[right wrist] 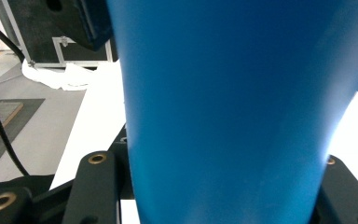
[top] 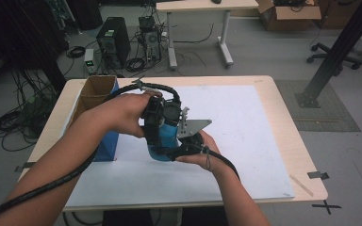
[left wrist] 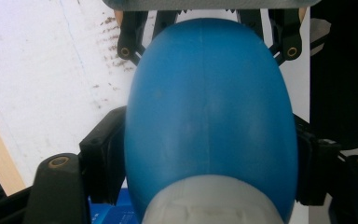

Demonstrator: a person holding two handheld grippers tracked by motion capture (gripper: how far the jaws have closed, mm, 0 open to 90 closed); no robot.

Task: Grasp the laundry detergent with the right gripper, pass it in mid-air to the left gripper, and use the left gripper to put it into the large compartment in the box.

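- Cardboard box with a blue side stands at the table's left edge, on the white sheet.
- Left tool, held mid-table above the sheet, is clamped on the blue bottle; in the left gripper view its jaws press both flanks of the rounded body, near the pale cap end.
- Right tool grips the same bottle from below; in the right gripper view the jaws flank the blue wall.
- Judgement: smooth plastic, probably light, slightly yielding and slippery; the narrower section by the cap looks the securest hold.
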